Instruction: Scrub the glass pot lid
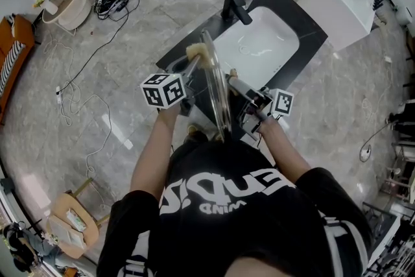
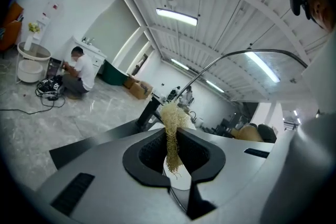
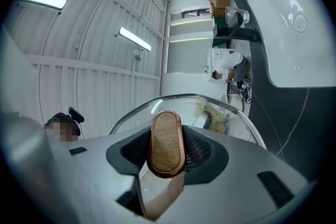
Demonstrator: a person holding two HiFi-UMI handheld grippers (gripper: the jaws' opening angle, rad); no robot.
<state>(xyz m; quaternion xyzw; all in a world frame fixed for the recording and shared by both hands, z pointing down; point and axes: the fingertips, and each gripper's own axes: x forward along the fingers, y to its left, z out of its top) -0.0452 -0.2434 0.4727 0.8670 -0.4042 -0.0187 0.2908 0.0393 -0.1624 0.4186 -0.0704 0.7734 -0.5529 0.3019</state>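
Scrubbing step: right gripper (image 3: 168,159) clamps the lid (image 1: 218,95) by its knob (image 3: 167,139), left gripper (image 2: 173,147) pinches a loofah (image 2: 174,115) at the glass; next, probably firm strokes across it.

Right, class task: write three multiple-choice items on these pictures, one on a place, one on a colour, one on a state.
1. Where is the fibrous scrubber? A in a drawer; B between the jaws of the left gripper; C on a plate.
2. What colour is the tap? A black; B gold; C red.
3. The right gripper has its jaws: A open and empty; B out of view; C shut on the knob of the glass lid.
Answers: 1 B, its fibres stand between those jaws; 2 A, it shows dark against the white basin; 3 C, the pads press the knob.
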